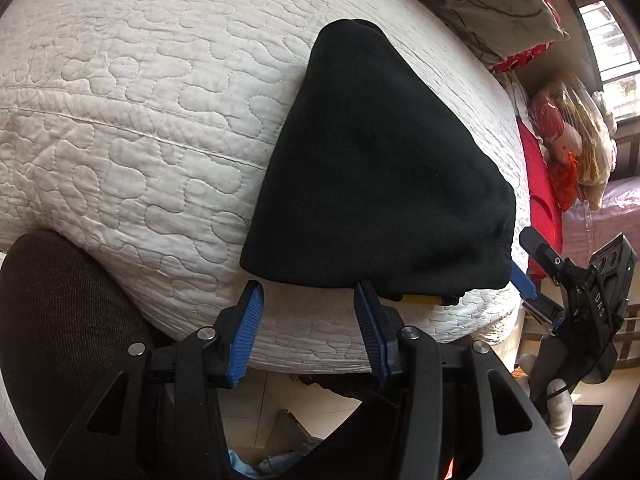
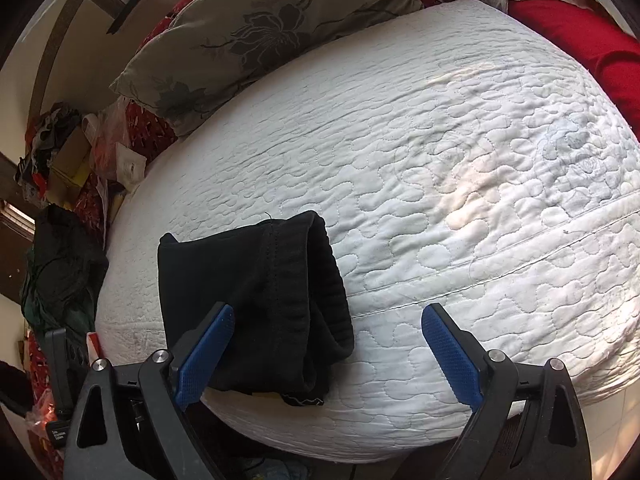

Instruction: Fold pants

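Black pants lie folded into a compact wedge near the front edge of the white quilted mattress. From the right wrist view I see the ribbed waistband end stacked on top, layers doubled over, one edge touching the mattress rim.

Left gripper: jaws apart, nothing between them, tips just short of the near hem of the bundle. Right gripper: jaws wide apart too, empty; its left finger sits over the near corner of the cloth, but I see no pinch. The right unit also shows at the far right of the left view, beside the bundle's corner.

My read: the fold looks close to finished, perhaps one last fold or a tidy-up left.

Handling: soft, thick knit, looks light, limp, not slippery. It will sag and unfold if lifted by a single layer. I would take hold through all layers at once, at the two near corners, or at the ribbed band where the fabric is thickest and gives the pads something to bite.

Pillow and red cloth lie well apart from the work.
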The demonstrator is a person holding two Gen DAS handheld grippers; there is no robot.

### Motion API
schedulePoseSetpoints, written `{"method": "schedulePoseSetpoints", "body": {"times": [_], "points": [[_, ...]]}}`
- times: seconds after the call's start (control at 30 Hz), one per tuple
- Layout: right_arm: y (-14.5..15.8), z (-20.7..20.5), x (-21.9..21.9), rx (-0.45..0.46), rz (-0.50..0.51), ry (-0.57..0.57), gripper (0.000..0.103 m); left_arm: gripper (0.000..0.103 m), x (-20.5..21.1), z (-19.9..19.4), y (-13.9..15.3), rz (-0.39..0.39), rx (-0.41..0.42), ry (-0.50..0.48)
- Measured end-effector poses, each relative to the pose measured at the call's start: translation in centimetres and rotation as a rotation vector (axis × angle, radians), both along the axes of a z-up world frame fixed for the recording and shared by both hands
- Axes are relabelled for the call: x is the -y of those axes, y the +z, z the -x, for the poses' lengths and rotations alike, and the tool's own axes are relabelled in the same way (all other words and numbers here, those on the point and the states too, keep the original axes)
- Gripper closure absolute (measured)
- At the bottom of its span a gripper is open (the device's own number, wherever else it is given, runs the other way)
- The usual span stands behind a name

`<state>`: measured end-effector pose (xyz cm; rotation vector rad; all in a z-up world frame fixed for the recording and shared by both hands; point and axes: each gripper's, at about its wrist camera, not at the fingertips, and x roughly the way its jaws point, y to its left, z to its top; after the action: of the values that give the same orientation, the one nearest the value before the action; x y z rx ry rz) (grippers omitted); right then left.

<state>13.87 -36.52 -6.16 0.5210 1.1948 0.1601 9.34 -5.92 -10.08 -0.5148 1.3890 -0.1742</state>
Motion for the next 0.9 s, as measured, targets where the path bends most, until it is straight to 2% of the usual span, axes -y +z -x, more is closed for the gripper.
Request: {"method": "schedulePoseSetpoints", "body": {"times": [0.13, 0.3, 0.47, 0.67, 0.9], "points": [[-0.6, 0.0, -0.3, -0.006, -0.001, -0.003, 0.008, 0.058, -0.4, -0.2, -0.2, 0.023, -0.03, 0.017], [0.8, -0.9, 0.0, 0.028, 0.014, 0.007, 0.007, 0.057, -0.9, -0.7, 2.6, 0.016, 0.059, -0.018], [1.1, -1.2, -0.5, 0.042, 0.025, 0.025, 0.007, 0.057, -2.6, -1.9, 2.7, 0.07, 0.024, 0.017], [-0.5, -1.7, -1.8, -0.004, -0.035, 0.046, 0.007, 0.057, -1.8, -0.2, 3.8, 0.021, 0.027, -0.04], [-1.0, -2.3, -4.0, -0.019, -0.033, 0.084, 0.006, 0.057, -3.2, 0.7, 6.3, -0.037, 0.079, -0.027]]}}
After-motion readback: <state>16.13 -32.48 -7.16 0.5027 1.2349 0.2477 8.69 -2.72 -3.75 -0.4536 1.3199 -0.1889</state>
